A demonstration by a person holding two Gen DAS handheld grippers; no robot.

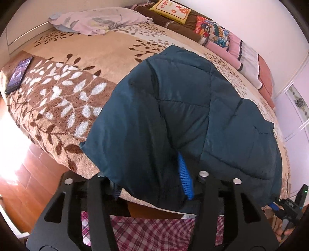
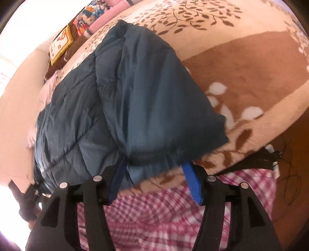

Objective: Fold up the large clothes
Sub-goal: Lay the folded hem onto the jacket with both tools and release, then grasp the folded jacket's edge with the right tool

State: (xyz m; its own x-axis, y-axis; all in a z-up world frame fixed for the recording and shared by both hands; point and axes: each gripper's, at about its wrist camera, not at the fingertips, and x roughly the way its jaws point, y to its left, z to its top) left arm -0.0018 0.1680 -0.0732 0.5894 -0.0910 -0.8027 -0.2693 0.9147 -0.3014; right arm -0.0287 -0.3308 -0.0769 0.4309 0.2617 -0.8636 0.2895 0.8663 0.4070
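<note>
A dark teal quilted jacket lies folded on the leaf-patterned bed blanket, with its near hem at the bed's front edge. My left gripper stands open at that hem. Its right blue pad shows beside the fabric and the other finger is mostly hidden under the jacket's edge. In the right wrist view the same jacket sits just ahead of my right gripper, which is open. Both blue pads are apart with the hem lying between them, unpressed. The right gripper also shows at the left wrist view's lower right.
A phone lies on the bed's left corner. A floral pillow, a yellow cushion and folded pink bedding line the far side. Pink plaid fabric hangs below the bed edge. Wooden floor lies to the left.
</note>
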